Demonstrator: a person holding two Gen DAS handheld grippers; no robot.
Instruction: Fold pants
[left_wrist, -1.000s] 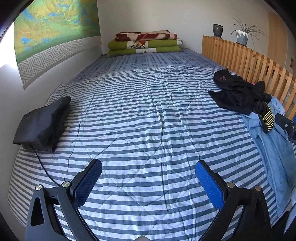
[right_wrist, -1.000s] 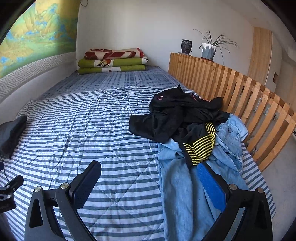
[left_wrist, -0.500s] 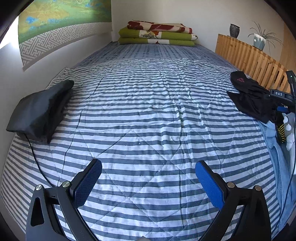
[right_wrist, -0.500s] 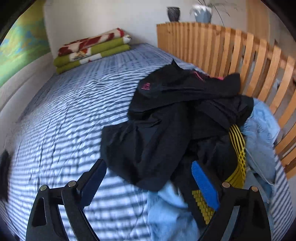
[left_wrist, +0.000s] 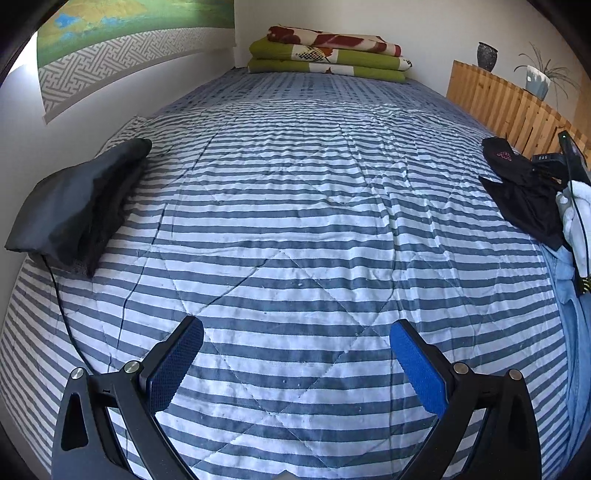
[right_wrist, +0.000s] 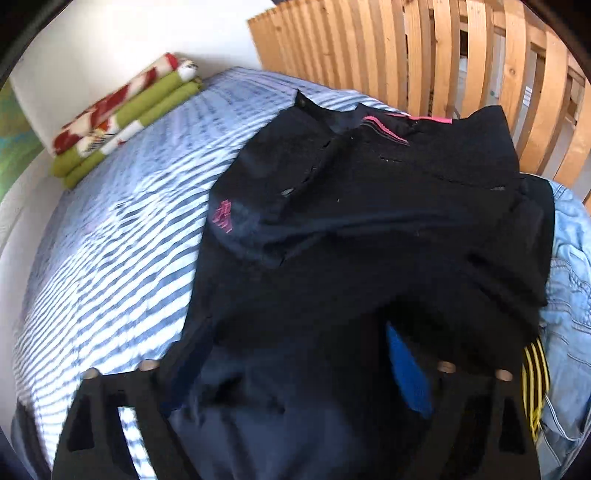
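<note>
A crumpled black garment (right_wrist: 369, 221) with a pink logo lies on top of a clothes heap at the right side of the bed, against the wooden rail. My right gripper (right_wrist: 291, 369) is pushed down into it. Its jaws are closing with black cloth bunched between them; the cloth hides the left pad and the blue right pad (right_wrist: 406, 373) shows. In the left wrist view the same black garment (left_wrist: 524, 192) sits far right beside a white-gloved hand (left_wrist: 576, 218). My left gripper (left_wrist: 295, 350) hangs open over the bare striped bedspread (left_wrist: 295, 221), holding nothing.
Light blue jeans (right_wrist: 569, 295) and a black piece with yellow stripes (right_wrist: 535, 380) lie under the heap. A wooden slatted rail (right_wrist: 443, 66) bounds the right side. Folded blankets (left_wrist: 328, 51) lie at the far end, and a black bag (left_wrist: 74, 206) with a cable sits by the left wall.
My right gripper has swung right and down onto the black garment, and its jaws have narrowed around the cloth. My left gripper has sunk a little over the bedspread and stays open.
</note>
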